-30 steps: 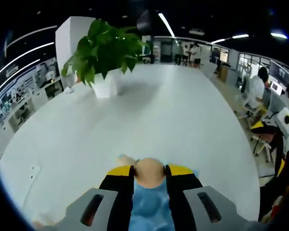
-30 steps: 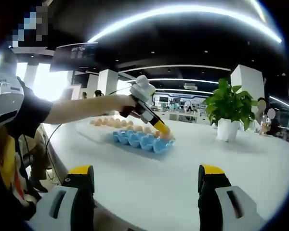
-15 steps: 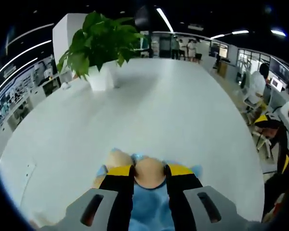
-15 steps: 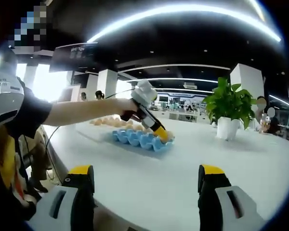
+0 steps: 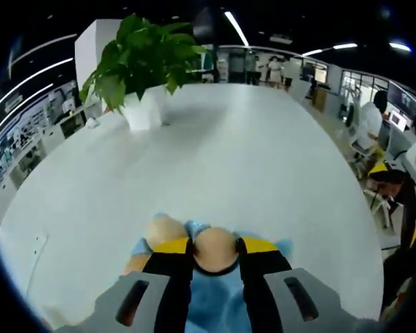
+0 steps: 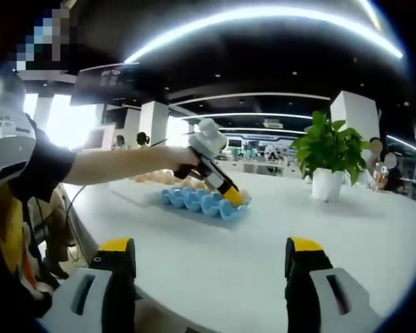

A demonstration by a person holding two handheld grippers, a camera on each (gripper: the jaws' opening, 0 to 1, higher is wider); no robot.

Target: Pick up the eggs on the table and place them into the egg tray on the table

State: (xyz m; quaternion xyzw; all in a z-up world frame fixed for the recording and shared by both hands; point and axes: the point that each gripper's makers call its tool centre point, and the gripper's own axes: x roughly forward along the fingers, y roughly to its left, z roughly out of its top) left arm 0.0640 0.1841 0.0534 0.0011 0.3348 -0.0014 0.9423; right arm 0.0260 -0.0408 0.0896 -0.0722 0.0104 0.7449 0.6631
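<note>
Left gripper (image 5: 215,244) clenched on pale tan egg (image 5: 215,248), low over blue moulded egg tray (image 5: 215,305) on white table (image 5: 249,159). Right gripper (image 6: 211,258) released, empty, well apart. Risk: letting go off-centre of cup; egg tips against neighbouring egg (image 5: 164,229), cracks.

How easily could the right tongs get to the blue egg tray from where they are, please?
Probably easily. The right tongs are open and hold nothing, and bare white table lies between them and the blue egg tray. The left tongs, holding an egg, crowd the tray's near corner.
</note>
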